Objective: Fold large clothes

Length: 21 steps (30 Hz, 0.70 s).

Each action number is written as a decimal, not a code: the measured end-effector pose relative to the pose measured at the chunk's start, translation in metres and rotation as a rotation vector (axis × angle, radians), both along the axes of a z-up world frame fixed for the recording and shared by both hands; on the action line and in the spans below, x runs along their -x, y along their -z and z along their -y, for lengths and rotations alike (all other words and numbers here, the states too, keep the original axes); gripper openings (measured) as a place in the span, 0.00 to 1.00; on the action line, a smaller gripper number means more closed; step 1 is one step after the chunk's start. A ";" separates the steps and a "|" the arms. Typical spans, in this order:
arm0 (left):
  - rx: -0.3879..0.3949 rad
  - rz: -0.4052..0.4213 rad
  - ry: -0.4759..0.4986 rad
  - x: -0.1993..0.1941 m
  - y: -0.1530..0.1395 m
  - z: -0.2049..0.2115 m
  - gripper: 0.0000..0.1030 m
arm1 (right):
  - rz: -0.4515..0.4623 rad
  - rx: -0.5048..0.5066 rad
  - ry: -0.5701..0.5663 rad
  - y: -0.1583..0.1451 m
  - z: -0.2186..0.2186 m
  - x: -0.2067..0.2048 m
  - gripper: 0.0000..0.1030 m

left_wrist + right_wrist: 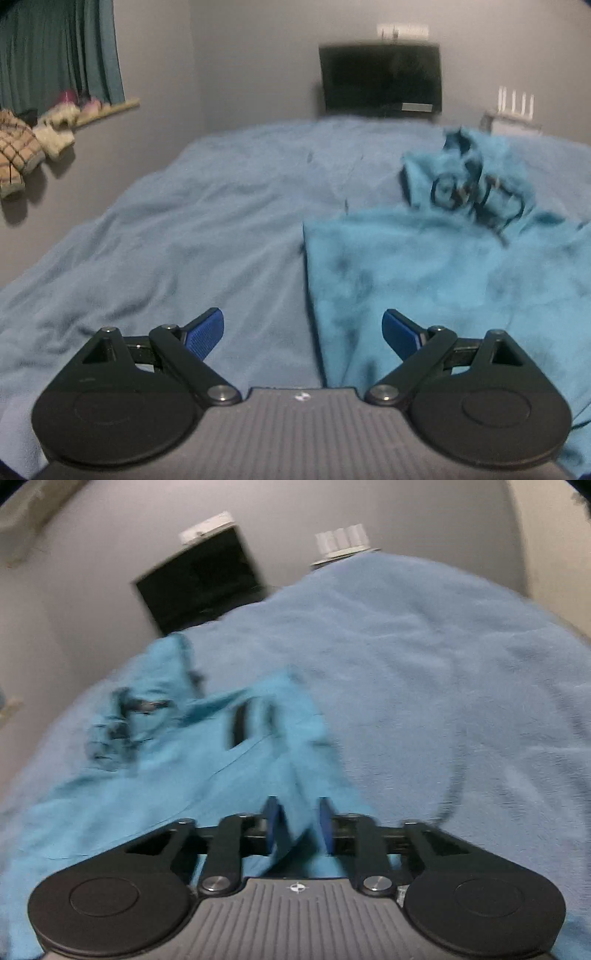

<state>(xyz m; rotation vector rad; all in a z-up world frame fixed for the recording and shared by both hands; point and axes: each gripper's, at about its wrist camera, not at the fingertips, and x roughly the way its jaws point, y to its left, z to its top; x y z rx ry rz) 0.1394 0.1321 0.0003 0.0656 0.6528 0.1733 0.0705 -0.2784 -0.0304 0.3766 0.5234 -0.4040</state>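
A teal hoodie [424, 266] with a dark drawstring lies on the bed's light blue blanket [184, 229], its hood bunched at the far end. My left gripper [303, 332] is open and empty, hovering over the hoodie's left edge near its hem. In the right wrist view, the right gripper [298, 825] is shut on a fold of the hoodie [155, 775], with teal cloth pinched between the blue pads [274, 823]. The view is blurred by motion.
A dark TV screen [380, 77] stands against the grey wall beyond the bed. A white router [515, 110] sits to its right. Green curtains [59, 51] and stuffed items on a sill are at the left.
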 end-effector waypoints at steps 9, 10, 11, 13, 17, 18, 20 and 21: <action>0.092 0.022 0.199 -0.016 0.009 0.032 0.90 | 0.057 0.300 -0.251 -0.028 -0.055 -0.022 0.52; 0.119 0.027 0.248 -0.017 0.011 0.036 0.90 | 0.039 0.333 -0.297 -0.025 -0.063 -0.028 0.52; 0.134 0.017 0.285 -0.018 0.015 0.039 0.90 | 0.019 0.365 -0.345 -0.020 -0.072 -0.035 0.52; 0.100 -0.034 0.328 -0.023 0.025 0.052 0.89 | -0.030 0.423 -0.413 -0.008 -0.087 -0.048 0.52; -0.033 -0.115 0.369 -0.033 0.049 0.071 0.90 | -0.157 0.471 -0.443 0.023 -0.094 -0.061 0.52; -0.064 -0.134 0.379 -0.035 0.056 0.075 0.90 | -0.173 0.471 -0.439 0.031 -0.091 -0.064 0.52; -0.079 -0.163 0.384 -0.042 0.068 0.075 0.92 | -0.163 0.467 -0.429 0.042 -0.085 -0.063 0.52; -0.077 -0.174 0.380 -0.044 0.072 0.075 0.93 | -0.155 0.451 -0.419 0.044 -0.082 -0.063 0.52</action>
